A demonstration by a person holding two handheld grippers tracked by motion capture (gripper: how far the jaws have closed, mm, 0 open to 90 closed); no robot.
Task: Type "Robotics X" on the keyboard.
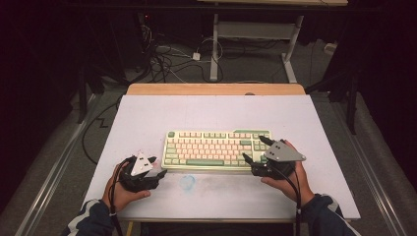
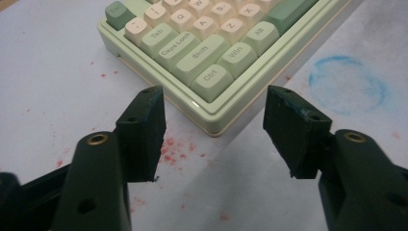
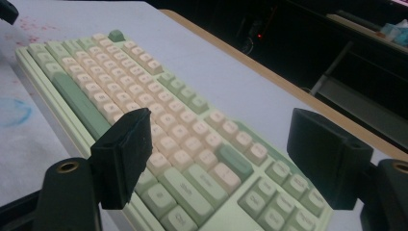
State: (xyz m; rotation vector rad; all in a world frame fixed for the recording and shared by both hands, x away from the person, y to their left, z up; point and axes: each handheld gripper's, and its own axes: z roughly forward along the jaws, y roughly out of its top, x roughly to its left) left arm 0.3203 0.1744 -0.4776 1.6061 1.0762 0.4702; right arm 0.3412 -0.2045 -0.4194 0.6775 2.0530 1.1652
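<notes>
A pale green and cream keyboard [image 1: 216, 147] lies square on the white table top [image 1: 196, 113]. My left gripper [image 1: 158, 166] rests by its near left corner, held in a hand. In the left gripper view the jaws [image 2: 214, 120] stand open on either side of that corner [image 2: 207, 53], close to the Ctrl key, with neither pad touching it. My right gripper [image 1: 255, 149] is at the keyboard's right end. Its jaws [image 3: 226, 144] are open and hang over the right-hand keys [image 3: 144, 120], gripping nothing.
A faint blue ring stain [image 1: 187, 182] marks the table in front of the keyboard, and red specks [image 2: 173, 149] dot the surface near the left jaws. A wooden strip [image 1: 216, 89] edges the far side. Beyond it are floor cables [image 1: 162, 59] and a desk frame [image 1: 255, 34].
</notes>
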